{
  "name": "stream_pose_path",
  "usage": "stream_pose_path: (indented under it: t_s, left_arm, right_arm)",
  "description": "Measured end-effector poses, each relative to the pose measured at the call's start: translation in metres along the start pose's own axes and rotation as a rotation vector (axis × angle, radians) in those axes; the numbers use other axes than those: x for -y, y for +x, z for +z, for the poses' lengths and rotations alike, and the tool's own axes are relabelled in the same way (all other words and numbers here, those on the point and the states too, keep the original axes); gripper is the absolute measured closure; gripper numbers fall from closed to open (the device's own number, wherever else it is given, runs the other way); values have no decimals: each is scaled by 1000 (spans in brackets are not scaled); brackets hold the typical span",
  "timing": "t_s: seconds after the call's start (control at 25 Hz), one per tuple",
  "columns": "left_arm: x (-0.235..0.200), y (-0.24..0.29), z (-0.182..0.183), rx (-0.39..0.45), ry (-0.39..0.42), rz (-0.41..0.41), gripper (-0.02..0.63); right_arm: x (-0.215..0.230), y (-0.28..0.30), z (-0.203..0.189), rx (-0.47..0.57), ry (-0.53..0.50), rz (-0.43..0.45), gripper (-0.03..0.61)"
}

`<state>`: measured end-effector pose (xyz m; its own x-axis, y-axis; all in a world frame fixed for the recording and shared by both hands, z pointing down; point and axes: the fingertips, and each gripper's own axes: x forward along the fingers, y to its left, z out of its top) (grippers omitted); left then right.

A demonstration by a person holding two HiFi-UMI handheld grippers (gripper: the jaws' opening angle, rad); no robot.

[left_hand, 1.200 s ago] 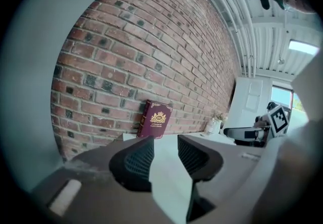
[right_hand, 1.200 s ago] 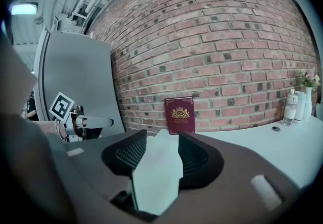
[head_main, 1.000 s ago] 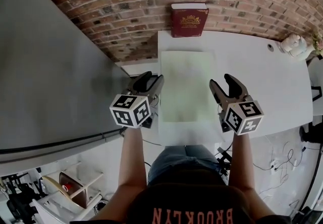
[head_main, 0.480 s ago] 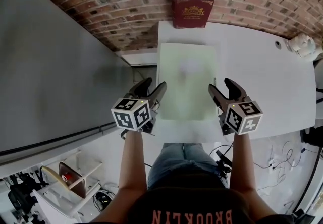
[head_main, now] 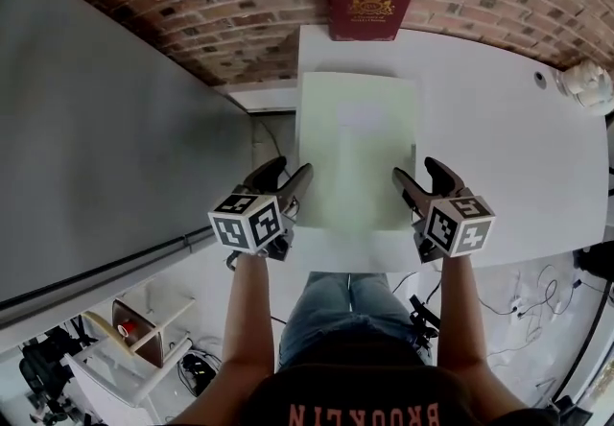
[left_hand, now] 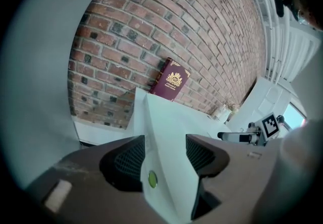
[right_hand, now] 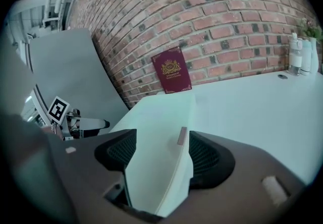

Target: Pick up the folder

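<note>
A pale green folder (head_main: pixel 357 151) lies flat on the white table (head_main: pixel 499 146), its long side running away from me. My left gripper (head_main: pixel 284 180) is at the folder's near left edge and my right gripper (head_main: pixel 420 182) at its near right edge. Both jaws have just been opening and stand wide. In the left gripper view the folder (left_hand: pixel 164 127) runs between the pads of the left gripper (left_hand: pixel 164 160) without being pinched. In the right gripper view the folder (right_hand: pixel 161 122) likewise passes between the pads of the right gripper (right_hand: pixel 159 160).
A maroon book (head_main: pixel 367 4) leans upright against the brick wall at the table's far edge. A white bottle and vase (head_main: pixel 583 83) stand at the far right. A grey panel (head_main: pixel 96 127) borders the left. The table's near edge is at my legs.
Both grippers have come down toward the table and now straddle the folder's near side edges. Their jaws stand wider than before.
</note>
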<state>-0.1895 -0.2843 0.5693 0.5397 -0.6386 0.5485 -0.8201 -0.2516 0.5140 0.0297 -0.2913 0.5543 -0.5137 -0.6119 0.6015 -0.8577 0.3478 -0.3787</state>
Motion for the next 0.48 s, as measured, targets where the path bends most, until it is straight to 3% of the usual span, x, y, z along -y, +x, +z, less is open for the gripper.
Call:
stream_pose_path:
  t_s: [0.48]
  left_arm:
    - [-1, 24, -16, -89, -77, -46, 353]
  right_arm:
    - [11, 19, -22, -68, 55, 28, 252]
